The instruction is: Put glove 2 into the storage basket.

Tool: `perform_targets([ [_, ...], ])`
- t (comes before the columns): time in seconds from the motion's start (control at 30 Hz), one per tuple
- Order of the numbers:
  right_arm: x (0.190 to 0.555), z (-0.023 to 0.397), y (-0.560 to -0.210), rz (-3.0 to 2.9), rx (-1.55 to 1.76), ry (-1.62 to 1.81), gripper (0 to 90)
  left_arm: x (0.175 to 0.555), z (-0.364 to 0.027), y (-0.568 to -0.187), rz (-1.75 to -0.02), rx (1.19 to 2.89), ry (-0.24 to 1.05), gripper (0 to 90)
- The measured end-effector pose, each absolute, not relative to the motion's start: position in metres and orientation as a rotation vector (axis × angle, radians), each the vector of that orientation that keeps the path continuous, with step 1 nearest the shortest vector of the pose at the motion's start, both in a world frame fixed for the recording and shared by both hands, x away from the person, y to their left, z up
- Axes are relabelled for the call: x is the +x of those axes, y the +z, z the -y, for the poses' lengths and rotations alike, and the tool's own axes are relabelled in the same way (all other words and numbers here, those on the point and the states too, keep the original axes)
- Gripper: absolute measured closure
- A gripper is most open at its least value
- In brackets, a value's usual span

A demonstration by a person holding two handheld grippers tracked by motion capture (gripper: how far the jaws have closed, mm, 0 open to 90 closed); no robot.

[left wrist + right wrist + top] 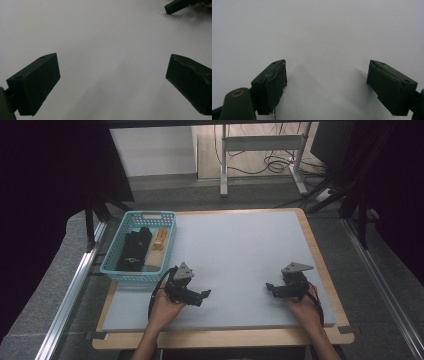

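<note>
My left gripper rests low over the grey mat at the front left, held in a hand. In its own view the left gripper is open, with bare mat between the black jaws. My right gripper sits at the front right, also in a hand. Its own view shows the right gripper open over bare mat. A jaw tip of the right gripper shows at the top right of the left gripper view.
A teal plastic basket stands at the mat's left edge, holding a black object and a tan wooden piece. A wooden table border frames the mat. Table legs and cables lie on the floor beyond.
</note>
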State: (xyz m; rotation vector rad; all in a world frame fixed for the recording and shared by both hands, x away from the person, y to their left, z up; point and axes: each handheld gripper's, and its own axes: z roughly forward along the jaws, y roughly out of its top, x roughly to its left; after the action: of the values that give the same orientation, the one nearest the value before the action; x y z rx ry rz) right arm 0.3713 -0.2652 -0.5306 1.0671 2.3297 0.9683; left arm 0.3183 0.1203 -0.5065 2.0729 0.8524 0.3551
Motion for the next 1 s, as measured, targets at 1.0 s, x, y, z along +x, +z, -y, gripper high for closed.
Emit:
perform_targets([
  [1.0, 0.372, 0.265, -0.531, -2.331, 1.069, 0.97, 16.0, 0.318, -0.101, -0.541, -0.849, 2.216, 0.343, 0.0],
])
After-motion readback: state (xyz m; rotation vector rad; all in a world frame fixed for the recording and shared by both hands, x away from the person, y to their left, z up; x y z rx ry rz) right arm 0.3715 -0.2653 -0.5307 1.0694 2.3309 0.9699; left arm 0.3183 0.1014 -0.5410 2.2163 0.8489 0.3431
